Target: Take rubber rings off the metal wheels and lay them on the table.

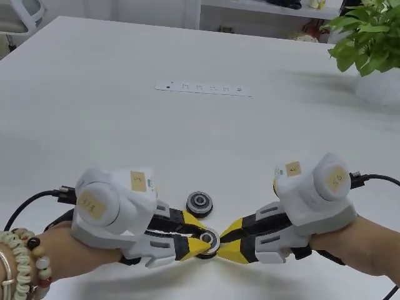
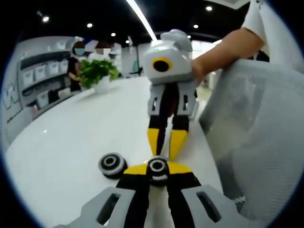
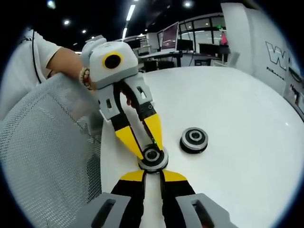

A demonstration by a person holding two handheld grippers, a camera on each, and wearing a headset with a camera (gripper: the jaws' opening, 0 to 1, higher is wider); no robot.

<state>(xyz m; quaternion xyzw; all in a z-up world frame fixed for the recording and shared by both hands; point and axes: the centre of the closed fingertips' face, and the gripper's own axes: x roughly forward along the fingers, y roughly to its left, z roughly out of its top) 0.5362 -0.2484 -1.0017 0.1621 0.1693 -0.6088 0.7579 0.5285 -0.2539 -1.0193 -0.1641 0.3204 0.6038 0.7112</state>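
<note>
Gripping: left gripper (image 1: 199, 239), jaws clamped on a wheel (image 1: 209, 239) near the tabletop's (image 1: 187, 137) near edge.
Right gripper (image 1: 224, 239): tips touching that wheel; cannot tell whether its jaws pinch it.
Second wheel (image 1: 199, 203): lying flat just beyond them.

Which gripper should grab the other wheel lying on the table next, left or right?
Probably left. The loose wheel lies closer to the left gripper than to the right gripper. Both meet at the held wheel for now.
</note>
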